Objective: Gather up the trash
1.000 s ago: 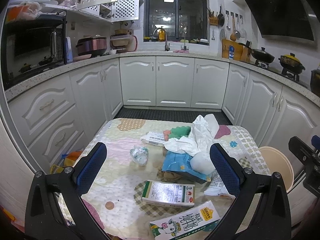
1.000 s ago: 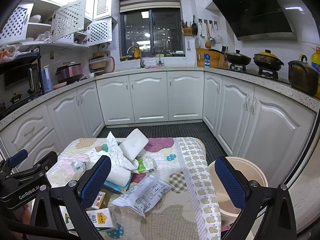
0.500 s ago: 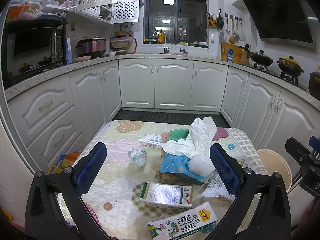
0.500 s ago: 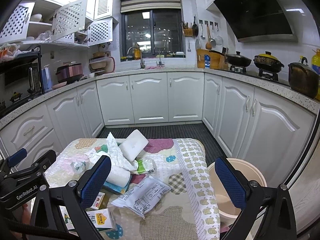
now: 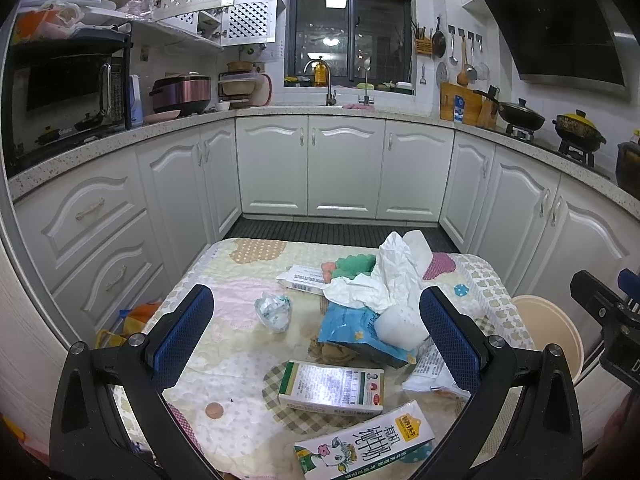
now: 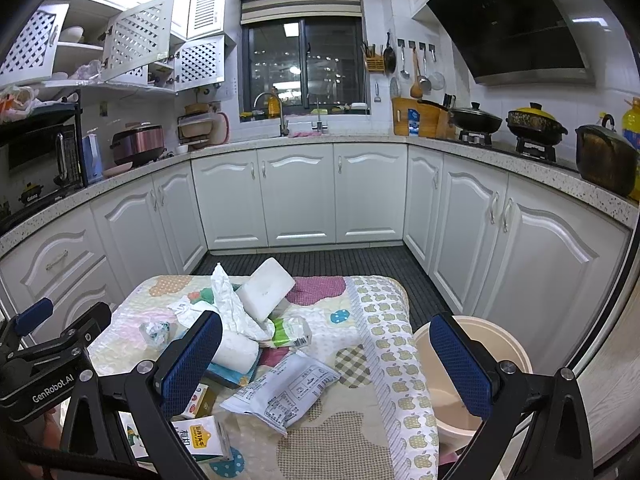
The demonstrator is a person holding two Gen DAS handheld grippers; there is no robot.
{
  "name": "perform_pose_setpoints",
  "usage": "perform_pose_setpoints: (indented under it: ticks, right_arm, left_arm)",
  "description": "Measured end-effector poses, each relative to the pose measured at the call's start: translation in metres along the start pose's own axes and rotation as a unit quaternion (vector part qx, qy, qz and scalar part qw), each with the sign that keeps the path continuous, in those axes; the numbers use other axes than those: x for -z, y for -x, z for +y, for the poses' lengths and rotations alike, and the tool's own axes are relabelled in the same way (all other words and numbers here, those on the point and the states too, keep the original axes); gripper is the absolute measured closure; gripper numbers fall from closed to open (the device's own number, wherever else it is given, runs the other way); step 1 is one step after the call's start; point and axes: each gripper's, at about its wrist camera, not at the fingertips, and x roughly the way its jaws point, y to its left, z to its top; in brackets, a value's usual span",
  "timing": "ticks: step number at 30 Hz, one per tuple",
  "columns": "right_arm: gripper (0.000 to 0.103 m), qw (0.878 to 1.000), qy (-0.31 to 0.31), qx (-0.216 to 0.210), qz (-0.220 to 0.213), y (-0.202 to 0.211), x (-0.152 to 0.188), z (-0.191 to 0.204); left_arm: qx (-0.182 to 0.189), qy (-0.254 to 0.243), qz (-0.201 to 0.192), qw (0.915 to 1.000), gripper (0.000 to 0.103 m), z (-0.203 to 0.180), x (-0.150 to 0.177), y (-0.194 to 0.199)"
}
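A: What lies nearest to the left gripper (image 5: pixel 316 334)?

B: The milk carton (image 5: pixel 366 450) at the near edge of the desk (image 5: pixel 240 264), and just behind it the green-and-white box (image 5: pixel 332 386). Both lie flat and well apart from the fingers. The jaws are released, spread wide, and grasp nothing.

A: And the right gripper (image 6: pixel 326 358)?

B: It is the same: jaws released and empty. It hangs above the white printed packet (image 6: pixel 282 386). The beige bin (image 6: pixel 472 364) stands on the floor just beside the right edge of the desk. I think it is put there so that the trash needs only a short way from the desk.

A: Where is the rest of the trash?

B: In the middle there is a heap: a blue wrapper (image 5: pixel 352 330) under a white roll (image 5: pixel 400 324), crumpled white paper (image 5: pixel 384 280) on top, and a white foam block (image 6: pixel 266 290) leaning on it. A small crumpled wrapper (image 5: pixel 274 310) lies alone at the left. Farther away are only the white cabinets (image 5: pixel 344 168).

A: Has something changed compared with one second before?

B: Very little. Both grippers have drawn back a little and risen, so the desk appears lower in both views. No piece of trash has moved, and the bin looks empty as before. I judge the collecting has not begun.
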Motion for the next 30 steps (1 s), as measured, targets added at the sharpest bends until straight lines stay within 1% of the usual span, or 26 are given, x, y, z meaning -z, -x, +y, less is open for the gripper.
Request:
perform_pose_setpoints:
  ticks: [5,14,21,30]
  right_arm:
    - [0.000,1.000,0.001,0.003,0.005,-0.002,0.001,-0.001]
    - [0.000,1.000,0.002,0.003,0.004,-0.003,0.003,-0.002]
    - [0.000,1.000,0.006,0.008,0.006,-0.002,0.004,-0.002]
    - [0.000,1.000,0.000,0.004,0.017,-0.006,0.005,-0.004]
  left_arm:
    - [0.002,-0.002,0.003,1.0000,0.000,-0.001,0.003,0.000]
    - [-0.005,-0.004,-0.001,1.0000,0.000,-0.001,0.006,0.000]
    - [-0.002,-0.004,0.001,1.0000,0.000,0.001,0.008,-0.001]
    - [-0.001,-0.004,0.007,1.0000,0.000,0.002,0.011,-0.002]
